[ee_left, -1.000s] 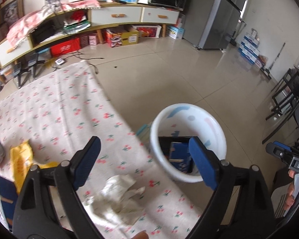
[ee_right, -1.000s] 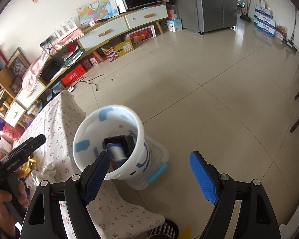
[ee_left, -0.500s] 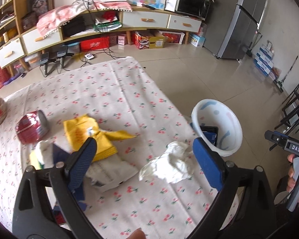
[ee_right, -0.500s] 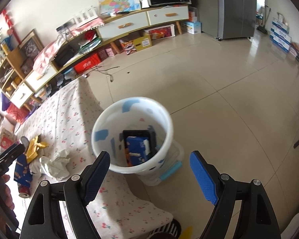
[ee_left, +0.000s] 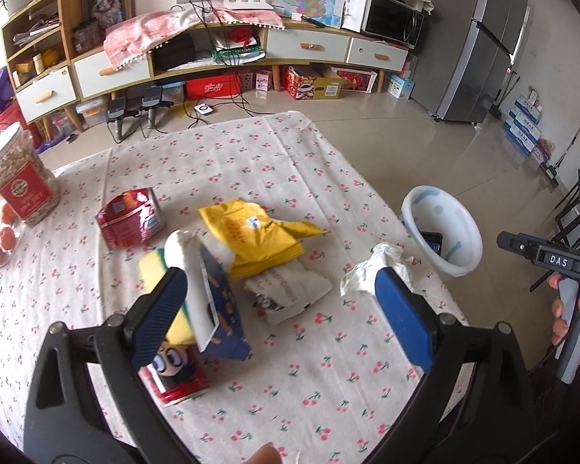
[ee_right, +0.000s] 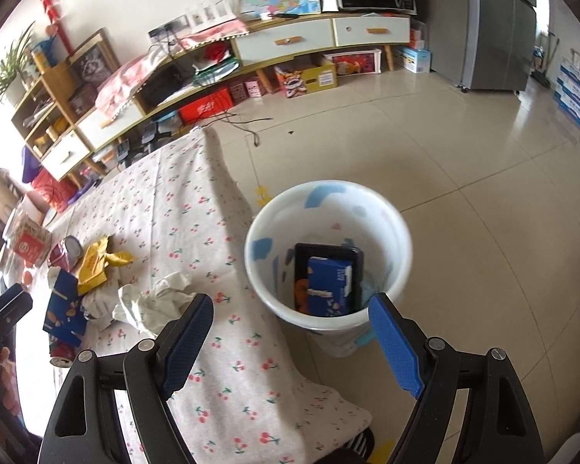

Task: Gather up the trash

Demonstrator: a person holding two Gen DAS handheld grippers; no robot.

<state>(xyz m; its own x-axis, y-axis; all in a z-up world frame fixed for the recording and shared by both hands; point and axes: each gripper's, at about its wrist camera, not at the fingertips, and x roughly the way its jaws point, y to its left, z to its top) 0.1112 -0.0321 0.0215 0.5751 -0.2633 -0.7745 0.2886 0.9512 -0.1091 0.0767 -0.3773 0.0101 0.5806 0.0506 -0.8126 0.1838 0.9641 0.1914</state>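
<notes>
Cherry-print tablecloth carries a blue box, long axis toward camera.

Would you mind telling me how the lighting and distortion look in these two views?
Left wrist view: even daylight, the cabinet bowed by fisheye, the blue box slightly blurred. Right wrist view: blown-out glare at the left edge, a shadow across the tablecloth, the bin sharp.

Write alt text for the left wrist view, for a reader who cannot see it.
The open, empty left gripper hangs over a cherry-print tablecloth strewn with trash: a yellow snack bag, a crumpled tissue, a blue carton. A white bin stands beyond the table's right edge.
</notes>
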